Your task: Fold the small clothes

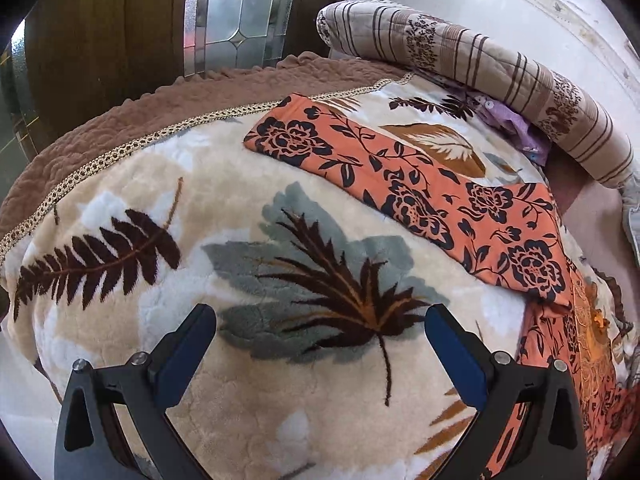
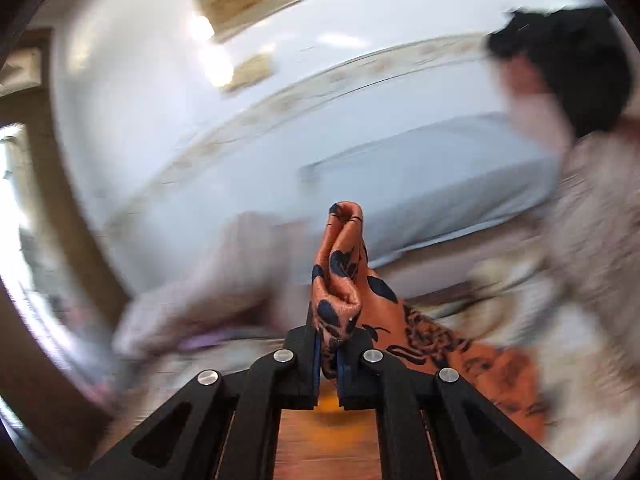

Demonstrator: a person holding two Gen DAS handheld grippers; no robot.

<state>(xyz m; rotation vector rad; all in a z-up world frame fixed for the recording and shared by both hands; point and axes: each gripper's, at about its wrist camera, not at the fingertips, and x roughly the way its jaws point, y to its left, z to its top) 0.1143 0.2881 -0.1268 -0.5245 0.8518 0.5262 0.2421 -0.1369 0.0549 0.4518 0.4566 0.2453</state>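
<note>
Bed takes most of the left wrist view, covered by a plush cream leaf-print blanket [image 1: 168, 208] with a brown quilted border [image 1: 120, 100] along the upper left. Rolled striped quilt [image 1: 500, 80] runs across the upper right, a bit of purple cloth [image 1: 516, 128] tucked under it. Orange floral garment [image 1: 400, 168] lies flat on the blanket, a long strip from upper centre down to the right edge, then bunched lower right near the gripper's right finger

Left gripper [image 1: 320, 356] at bottom centre, jaws spread wide, nothing between them, only blanket below; not touching the garment, which sits just beside its right finger

Right wrist view is heavily blurred: pale wall, a person at the right edge, not much else readable. Right gripper [image 2: 329, 360] at bottom centre is clamped tight on a pinched fold of the orange floral fabric [image 2: 340, 272], which sticks up above the jaws while the rest trails off to the lower right

Step, as I judge it: one end of the garment gripped and lifted by the right, start of a fold-over. Left hand has no hold yet

Next move likely calls for the left to pinch the matching corner or edge at lower right of its view, so both ends travel together; carry the lifted end over the flat strip, line up the edges, keep the cloth taut enough to avoid creases, then let go
</note>
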